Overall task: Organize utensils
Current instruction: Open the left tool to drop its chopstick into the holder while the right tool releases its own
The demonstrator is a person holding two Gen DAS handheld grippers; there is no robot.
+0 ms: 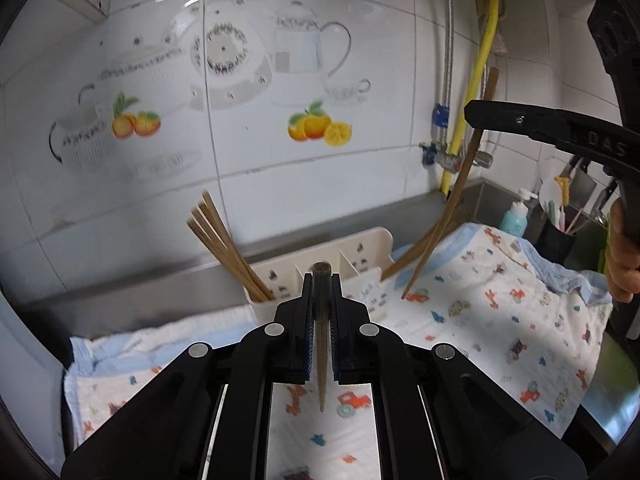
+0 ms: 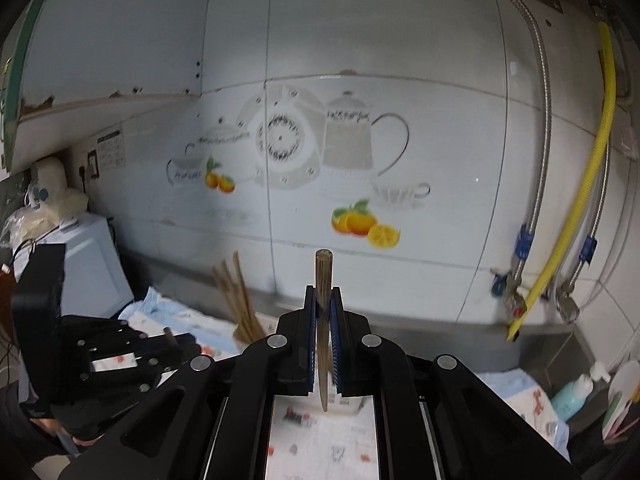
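wall: white tiles [image 1: 280, 184], teapot-and-orange decals [image 2: 320, 152] | yellow hose [image 2: 600, 140] | steel counter [image 1: 160, 292]

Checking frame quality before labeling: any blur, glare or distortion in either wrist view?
Left wrist: strong fisheye bowing of tile lines, dark vignette corners, glare streak on the upper wall; the left gripper and its chopstick are fairly sharp, the bundle in the organizer softer. Right wrist: dimmer, motion-smeared; the right gripper and its chopstick are clearer than the background.
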